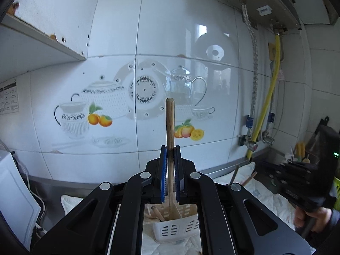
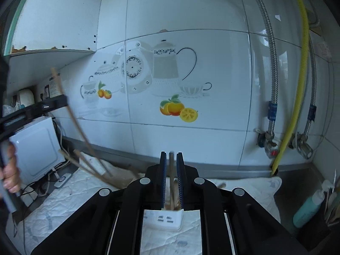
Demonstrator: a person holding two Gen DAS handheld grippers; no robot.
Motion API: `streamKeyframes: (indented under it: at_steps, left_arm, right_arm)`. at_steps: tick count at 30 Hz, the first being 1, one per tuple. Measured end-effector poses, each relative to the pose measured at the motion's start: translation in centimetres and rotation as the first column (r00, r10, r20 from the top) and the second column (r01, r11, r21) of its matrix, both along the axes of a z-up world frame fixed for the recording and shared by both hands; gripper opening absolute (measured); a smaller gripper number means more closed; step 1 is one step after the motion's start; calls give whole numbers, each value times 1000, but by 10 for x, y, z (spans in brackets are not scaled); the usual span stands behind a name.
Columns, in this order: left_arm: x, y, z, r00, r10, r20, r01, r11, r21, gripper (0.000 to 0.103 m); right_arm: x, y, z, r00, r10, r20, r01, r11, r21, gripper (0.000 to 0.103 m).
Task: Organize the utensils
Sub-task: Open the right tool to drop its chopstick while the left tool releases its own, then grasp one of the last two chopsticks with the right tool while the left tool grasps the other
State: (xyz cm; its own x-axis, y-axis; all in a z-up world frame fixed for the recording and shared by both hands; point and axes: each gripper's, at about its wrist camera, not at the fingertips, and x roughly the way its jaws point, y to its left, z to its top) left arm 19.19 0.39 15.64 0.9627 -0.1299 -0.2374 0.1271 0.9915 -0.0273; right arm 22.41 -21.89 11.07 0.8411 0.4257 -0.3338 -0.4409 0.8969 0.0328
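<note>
My left gripper [image 1: 170, 148] is shut on a wooden chopstick [image 1: 170, 125]. It holds it upright, the lower end down in a white slotted utensil basket [image 1: 170, 229] that holds several other wooden sticks. My right gripper [image 2: 171, 155] has its blue pads close around a wooden stick [image 2: 171, 165] standing between them, above another white slotted holder [image 2: 163, 218]. In the right wrist view the left gripper's chopstick [image 2: 70, 108] shows blurred at the left. The right gripper's body [image 1: 306, 174] shows at the right of the left wrist view.
A quilted white cloth [image 2: 70, 195] covers the counter. A white appliance [image 2: 36, 146] stands at the left. Pipes and a yellow hose [image 2: 297, 85] run down the tiled wall at the right. A teal bottle [image 2: 308, 208] and a dark holder stand at the far right.
</note>
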Motion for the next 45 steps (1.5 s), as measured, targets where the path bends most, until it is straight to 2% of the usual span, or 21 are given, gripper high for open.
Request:
streamKeyframes:
  at_steps: [6, 11, 15, 20, 26, 31, 34, 40, 45]
  left_arm:
    - [21, 3, -23, 997, -12, -75, 10, 1000, -25, 5]
    - [30, 3, -41, 989, -27, -147, 22, 999, -38, 6]
    - [26, 1, -46, 987, -37, -158, 31, 999, -39, 9]
    - [8, -8, -39, 990, -58, -131, 55, 998, -23, 28]
    - [-29, -14, -32, 992, -82, -100, 79, 996, -27, 39]
    - [-60, -12, -44, 989, -93, -112, 90, 995, -30, 40]
    - [-75, -8, -58, 987, -95, -133, 91, 995, -40, 40]
    - [-99, 0, -100, 973, -86, -215, 73, 995, -66, 40]
    - [-120, -11, -152, 939, -94, -331, 63, 993, -102, 40]
  right_arm:
    - [-51, -10, -35, 996, 39, -79, -39, 999, 5, 10]
    - [-97, -9, -90, 979, 61, -194, -61, 998, 9, 10]
    - [-131, -6, -139, 951, 51, -304, -54, 999, 1, 10]
    - [-166, -3, -184, 907, 36, -419, -21, 999, 41, 10]
    - [-187, 8, -207, 887, 25, -461, -2, 999, 51, 10]
    - [-184, 16, -216, 880, -13, -475, 30, 999, 29, 10]
    - [-182, 19, -222, 873, -28, -487, 45, 999, 24, 10]
    - [-184, 12, -219, 880, -48, -472, 69, 997, 26, 8]
    - [-189, -4, -212, 901, -112, -419, 113, 993, -23, 8]
